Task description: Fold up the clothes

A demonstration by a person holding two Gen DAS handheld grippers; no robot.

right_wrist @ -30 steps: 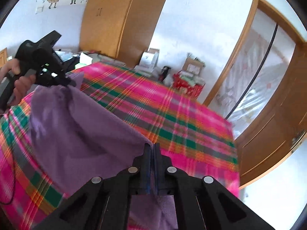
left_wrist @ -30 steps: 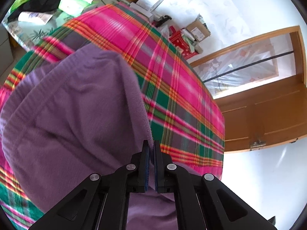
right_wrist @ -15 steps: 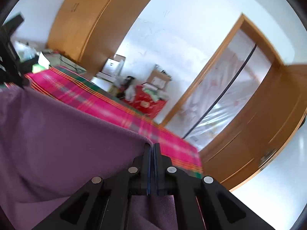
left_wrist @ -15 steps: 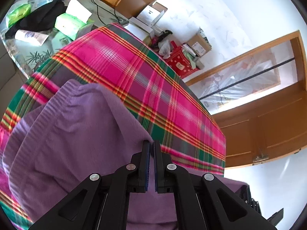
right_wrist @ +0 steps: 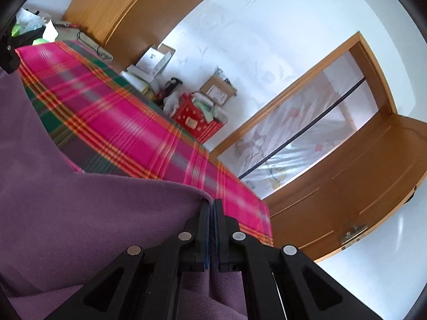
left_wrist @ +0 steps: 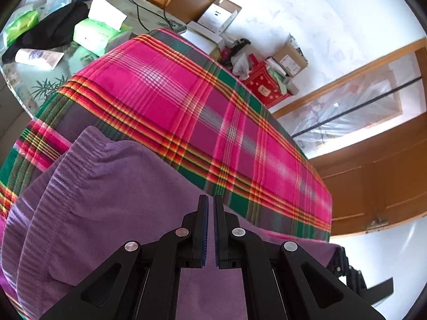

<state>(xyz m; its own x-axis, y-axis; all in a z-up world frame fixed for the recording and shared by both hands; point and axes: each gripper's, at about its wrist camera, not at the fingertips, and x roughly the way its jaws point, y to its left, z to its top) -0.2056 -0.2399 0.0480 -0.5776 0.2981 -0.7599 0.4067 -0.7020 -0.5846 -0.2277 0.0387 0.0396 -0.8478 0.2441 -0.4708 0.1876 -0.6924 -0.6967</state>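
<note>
A purple garment (left_wrist: 106, 208) with a ribbed elastic hem hangs over the pink plaid cloth (left_wrist: 165, 90) that covers the bed. My left gripper (left_wrist: 210, 200) is shut on one upper edge of the garment. My right gripper (right_wrist: 210, 202) is shut on the other corner, and the purple garment (right_wrist: 80, 213) stretches away to its left. In the left wrist view the right gripper (left_wrist: 355, 277) shows at the lower right, holding the far end of the stretched edge. The left gripper (right_wrist: 9, 53) peeks in at the right wrist view's left rim.
A glass-topped table (left_wrist: 32, 85) past the bed's far corner carries a green tissue box (left_wrist: 98, 32), a black cloth (left_wrist: 48, 32) and a white tube (left_wrist: 37, 57). Cardboard boxes (left_wrist: 289, 58) and a red crate (right_wrist: 194, 120) stand by the white wall. A wooden door (right_wrist: 360, 181) lies to the right.
Both grippers have drawn the garment back across the bed, baring more plaid cloth. The right gripper has come into the left wrist view at the lower right, and its camera has swung.
</note>
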